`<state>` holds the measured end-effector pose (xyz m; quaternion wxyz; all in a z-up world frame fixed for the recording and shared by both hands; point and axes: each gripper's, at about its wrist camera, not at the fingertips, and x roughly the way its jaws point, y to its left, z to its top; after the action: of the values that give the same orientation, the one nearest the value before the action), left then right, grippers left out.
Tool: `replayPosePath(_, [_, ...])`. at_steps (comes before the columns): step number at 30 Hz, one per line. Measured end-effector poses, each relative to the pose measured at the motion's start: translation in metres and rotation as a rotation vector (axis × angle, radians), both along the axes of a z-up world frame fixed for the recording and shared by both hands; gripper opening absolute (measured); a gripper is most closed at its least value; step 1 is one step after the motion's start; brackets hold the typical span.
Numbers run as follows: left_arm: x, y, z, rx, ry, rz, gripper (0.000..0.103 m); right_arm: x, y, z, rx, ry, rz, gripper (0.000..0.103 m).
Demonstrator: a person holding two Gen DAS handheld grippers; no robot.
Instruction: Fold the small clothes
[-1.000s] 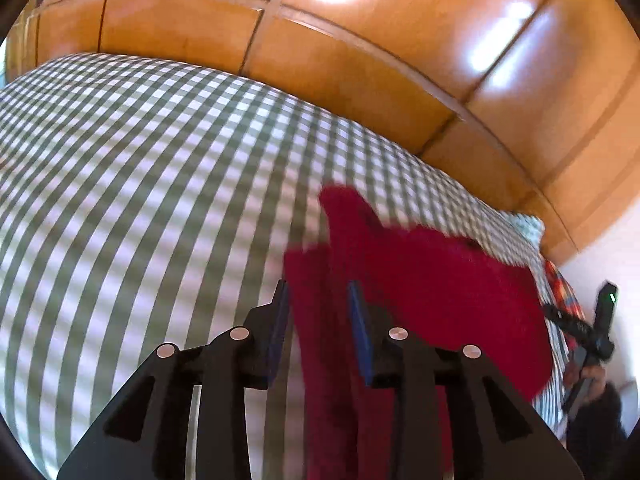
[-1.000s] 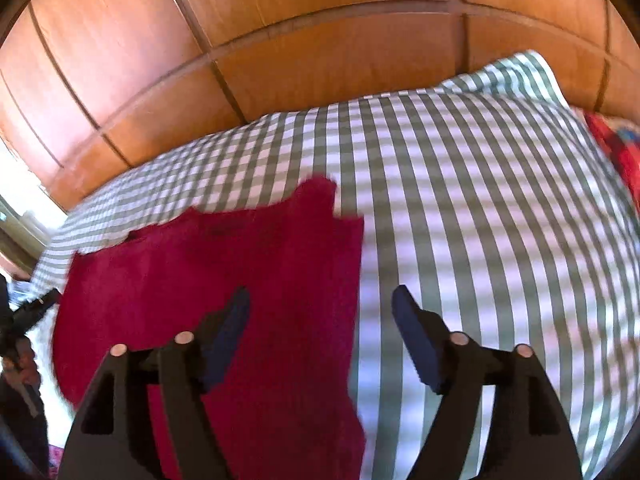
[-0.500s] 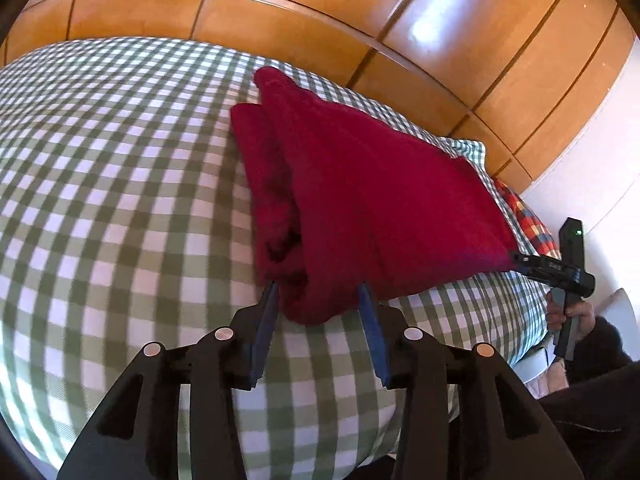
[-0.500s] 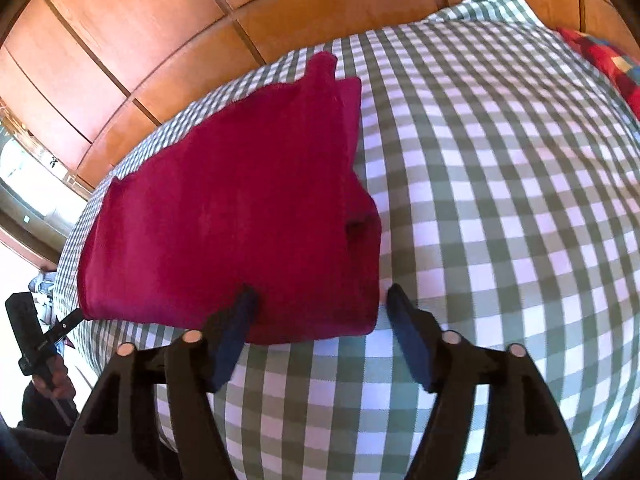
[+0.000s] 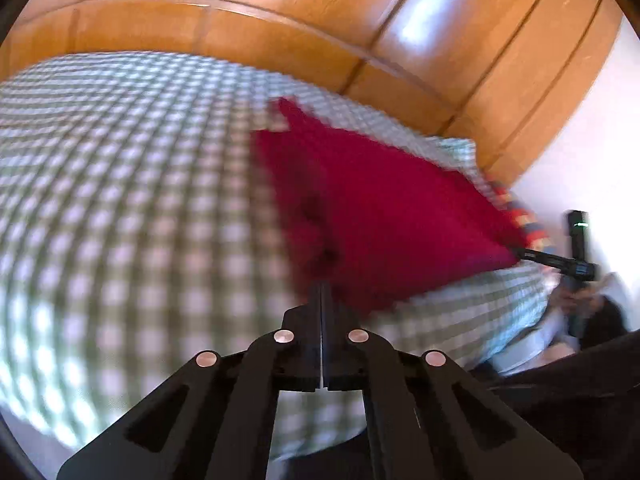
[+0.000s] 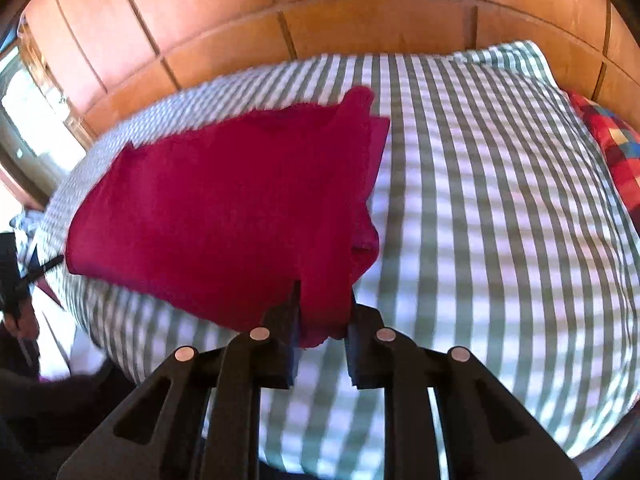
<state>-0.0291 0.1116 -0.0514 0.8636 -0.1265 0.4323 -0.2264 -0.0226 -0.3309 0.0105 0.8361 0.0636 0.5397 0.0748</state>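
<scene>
My left gripper (image 5: 321, 292), angled down, is clamped on the folded red knit garment (image 5: 384, 216) at frame centre; my right gripper (image 6: 323, 312) is closing on its near corner.

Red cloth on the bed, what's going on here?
A person is folding a red garment on a green checked bed cover, one hand-held gripper in each hand. The right hand-held gripper is closing on the garment's near corner, cloth bunched between its fingers. The left hand-held gripper is shut at the other near corner; blur hides whether it actually pinches cloth. The garment already lies folded into a rough rectangle.
</scene>
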Motion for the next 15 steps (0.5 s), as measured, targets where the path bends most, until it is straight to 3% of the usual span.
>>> replayPosePath(3, [-0.007,0.027,-0.025,-0.036,0.095,0.094,0.0,-0.02,-0.01,-0.017,0.073,0.054,-0.038,0.016])
replayPosePath(5, [-0.009,0.034,-0.037,-0.031,0.134,0.132,0.0,-0.024,-0.007,-0.022,0.072,0.043,-0.049,0.016])
replayPosePath(9, [-0.011,0.024,-0.024,-0.069,0.073,0.136,0.003,-0.016,-0.004,-0.028,0.079,0.046,-0.073,0.019])
replayPosePath(10, [-0.009,0.015,-0.017,-0.067,0.048,0.099,0.021,-0.014,-0.005,-0.03,0.08,0.047,-0.076,0.02])
replayPosePath(11, [-0.007,0.004,-0.011,-0.067,0.033,0.055,0.052,-0.013,-0.005,-0.031,0.085,0.048,-0.082,0.022])
replayPosePath(12, [-0.006,-0.003,-0.008,-0.064,0.02,0.03,0.065,-0.013,-0.003,-0.032,0.089,0.048,-0.086,0.022])
replayPosePath(13, [-0.004,-0.015,-0.004,-0.056,-0.008,-0.01,0.075,-0.012,-0.004,-0.031,0.093,0.047,-0.094,0.023])
replayPosePath(15, [0.004,-0.031,-0.004,-0.037,-0.016,-0.06,0.075,-0.011,-0.005,-0.03,0.095,0.044,-0.103,0.027])
